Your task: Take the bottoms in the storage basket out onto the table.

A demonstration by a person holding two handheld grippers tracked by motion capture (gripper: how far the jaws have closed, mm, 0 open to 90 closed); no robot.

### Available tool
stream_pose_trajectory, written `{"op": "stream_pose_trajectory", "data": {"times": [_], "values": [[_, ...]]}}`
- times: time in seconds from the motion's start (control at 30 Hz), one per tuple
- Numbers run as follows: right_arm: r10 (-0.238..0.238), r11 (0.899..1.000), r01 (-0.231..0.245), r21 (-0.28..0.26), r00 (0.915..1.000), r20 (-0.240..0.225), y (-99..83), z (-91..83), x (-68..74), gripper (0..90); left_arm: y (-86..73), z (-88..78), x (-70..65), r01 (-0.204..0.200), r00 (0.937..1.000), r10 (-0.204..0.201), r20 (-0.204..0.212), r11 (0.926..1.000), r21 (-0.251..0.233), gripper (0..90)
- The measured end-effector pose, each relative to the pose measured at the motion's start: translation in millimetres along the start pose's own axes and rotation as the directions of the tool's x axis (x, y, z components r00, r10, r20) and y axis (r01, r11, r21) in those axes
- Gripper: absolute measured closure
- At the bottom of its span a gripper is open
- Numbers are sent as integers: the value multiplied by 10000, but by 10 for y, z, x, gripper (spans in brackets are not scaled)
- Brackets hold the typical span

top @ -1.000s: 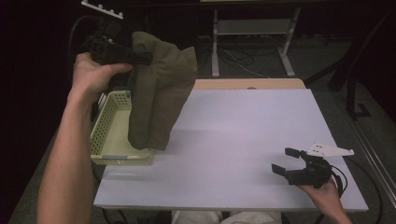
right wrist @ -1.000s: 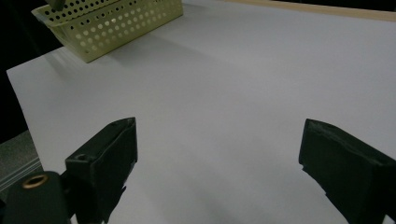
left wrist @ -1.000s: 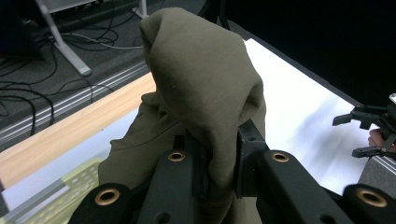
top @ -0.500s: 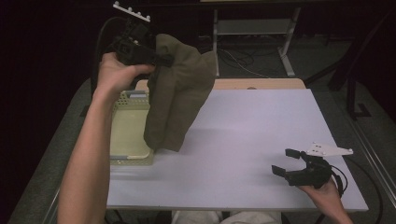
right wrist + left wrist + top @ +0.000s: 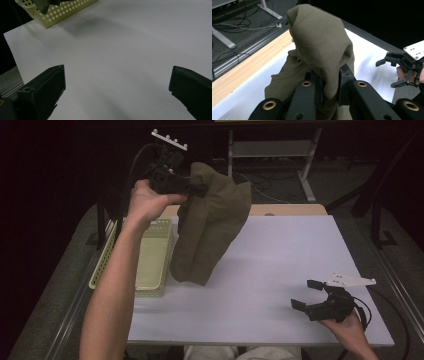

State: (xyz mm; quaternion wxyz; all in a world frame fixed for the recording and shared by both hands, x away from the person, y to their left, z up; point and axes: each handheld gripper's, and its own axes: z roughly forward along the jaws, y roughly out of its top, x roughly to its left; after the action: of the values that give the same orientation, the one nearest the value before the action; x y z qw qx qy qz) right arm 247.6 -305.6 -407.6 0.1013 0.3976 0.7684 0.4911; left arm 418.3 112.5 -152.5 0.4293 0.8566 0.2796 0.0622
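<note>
Olive-green cloth (image 5: 212, 232) hangs long axis near vertical, top bunched, bottom edge just above the white table (image 5: 280, 265), beside the right wall of the pale yellow perforated basket (image 5: 150, 255). Top fold pinched between jaws of the left gripper (image 5: 197, 187), clenched on the cloth; in the left gripper view fabric (image 5: 322, 50) drapes over both jaws. Left forearm raised steeply from bottom left, wrist bent, gripper pointing right and level. Wide bare table right of and in front of cloth; wooden strip along far edge. Right gripper (image 5: 309, 295) rests low near the front right corner, jaws spread wide, nothing between them, well apart from the cloth.
</note>
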Motion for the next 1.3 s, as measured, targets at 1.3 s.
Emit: {"op": "stream_pose_trajectory", "data": {"times": [1.3], "values": [[-88,9999,88,83,9999,-64,-12,-5,4,5,-59,900,-117,-612,9898,560,1311,9975,365,782]]}}
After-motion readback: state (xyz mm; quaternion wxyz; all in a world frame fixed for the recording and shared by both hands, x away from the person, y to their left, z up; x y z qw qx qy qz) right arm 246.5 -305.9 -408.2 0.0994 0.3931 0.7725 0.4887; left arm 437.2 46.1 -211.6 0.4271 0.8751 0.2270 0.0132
